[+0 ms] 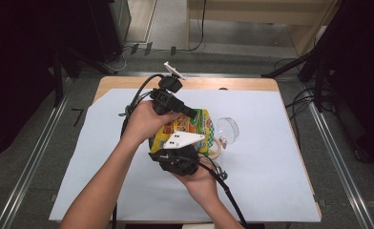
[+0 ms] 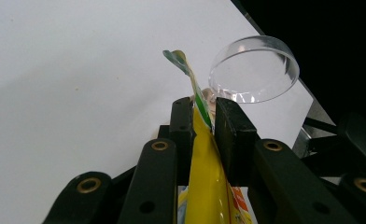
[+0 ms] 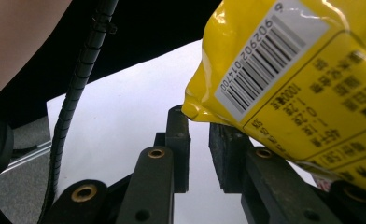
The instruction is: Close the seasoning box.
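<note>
The yellow snack bag (image 1: pixel 187 129) is held up over the middle of the white sheet (image 1: pixel 271 162) that covers the table, between the two grippers. I use this bag as the landmark.

The left gripper (image 1: pixel 193 114) comes to the bag from its far side. In the left gripper view its two black jaws are pressed together on the thin top edge of the bag (image 2: pixel 204 154), so the yellow foil stands between the pads and a small green and white corner of it rises above the jaws. The left hand (image 1: pixel 144 121) holds this gripper just to the left of the bag.

The right gripper (image 1: pixel 178 157) is at the near side of the bag, under a grey three-cornered plate. In the right gripper view its jaws are spread, with white paper visible in the gap between them. The lower corner of the bag (image 3: pixel 312 79), with the barcode on it, hangs just over the right jaw and seems to touch its top, but it is not pinched. The right hand (image 1: pixel 202 183) holds this gripper from below.

A clear glass bowl (image 1: pixel 228 129) lies tilted on the sheet just to the right of the bag, with its opening turned sideways. In the left gripper view it (image 2: pixel 256 70) appears right behind the bag's top edge.
</note>
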A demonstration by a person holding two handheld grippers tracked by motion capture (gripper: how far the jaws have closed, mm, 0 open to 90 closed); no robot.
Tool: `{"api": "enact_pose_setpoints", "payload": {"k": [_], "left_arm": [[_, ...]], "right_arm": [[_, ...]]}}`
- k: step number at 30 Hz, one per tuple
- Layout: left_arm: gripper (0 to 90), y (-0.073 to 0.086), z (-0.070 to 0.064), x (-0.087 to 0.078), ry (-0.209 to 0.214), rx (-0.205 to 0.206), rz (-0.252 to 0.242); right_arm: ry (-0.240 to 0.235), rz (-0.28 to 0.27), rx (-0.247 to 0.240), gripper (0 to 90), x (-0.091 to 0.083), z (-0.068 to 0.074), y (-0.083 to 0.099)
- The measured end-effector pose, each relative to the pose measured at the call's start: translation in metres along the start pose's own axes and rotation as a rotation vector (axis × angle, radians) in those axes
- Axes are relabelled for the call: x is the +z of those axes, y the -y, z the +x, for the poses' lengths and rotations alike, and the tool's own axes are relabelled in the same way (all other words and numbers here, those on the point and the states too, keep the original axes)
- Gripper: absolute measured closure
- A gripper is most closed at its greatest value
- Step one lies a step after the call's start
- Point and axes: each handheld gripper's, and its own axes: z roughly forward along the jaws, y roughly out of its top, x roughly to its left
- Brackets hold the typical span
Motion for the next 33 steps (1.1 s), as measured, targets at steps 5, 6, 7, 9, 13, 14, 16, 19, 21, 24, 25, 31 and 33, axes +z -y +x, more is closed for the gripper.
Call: {"api": "enact_pose_setpoints", "payload": {"k": [5, 6, 7, 9, 13, 14, 16, 19, 21, 24, 25, 31, 33], "left_arm": [[77.9, 0.002, -0.001, 0.000, 0.003, 0.009, -0.006], [77.8, 0.003, -0.001, 0.000, 0.002, 0.009, -0.006], [77.7, 0.004, -0.001, 0.000, 0.002, 0.007, -0.007], [77.6, 0.005, -0.001, -0.001, 0.005, 0.006, -0.001], [77.6, 0.007, 0.001, 0.000, 0.007, -0.004, -0.001], [77.7, 0.007, 0.001, 0.000, 0.007, -0.004, -0.001], [77.7, 0.009, 0.002, -0.001, 0.010, -0.001, 0.006], [77.9, 0.011, 0.002, -0.001, 0.016, 0.004, 0.002], [78.2, 0.012, 0.001, -0.001, 0.024, 0.012, 0.006], [78.4, 0.014, -0.001, -0.002, 0.020, 0.020, 0.008], [78.3, 0.015, -0.001, -0.002, 0.020, 0.024, 0.006], [78.4, 0.020, -0.003, -0.004, 0.028, 0.047, 0.017], [79.0, 0.022, -0.003, -0.004, 0.035, 0.053, 0.023]], "right_arm": [[-0.007, -0.005, 0.007, 78.6, 0.000, 0.000, 0.002], [-0.006, -0.004, 0.005, 78.4, 0.000, 0.000, 0.002], [-0.007, -0.006, 0.008, 78.2, 0.000, 0.000, 0.003], [-0.011, -0.007, 0.014, 77.6, 0.000, 0.001, 0.005], [-0.013, -0.011, 0.013, 76.3, 0.001, 0.001, 0.007], [-0.013, -0.011, 0.013, 76.3, 0.001, 0.001, 0.007], [-0.023, -0.016, 0.015, 73.1, 0.002, 0.002, 0.009], [-0.024, -0.018, 0.019, 72.3, 0.002, 0.003, 0.011], [-0.029, -0.015, 0.016, 71.6, 0.002, 0.003, 0.013], [-0.029, -0.008, 0.012, 70.6, 0.003, 0.003, 0.015], [-0.030, -0.006, 0.010, 70.4, 0.003, 0.003, 0.015], [-0.040, 0.013, -0.010, 67.8, 0.006, 0.005, 0.018], [-0.044, 0.012, -0.016, 66.6, 0.007, 0.005, 0.020]]}}
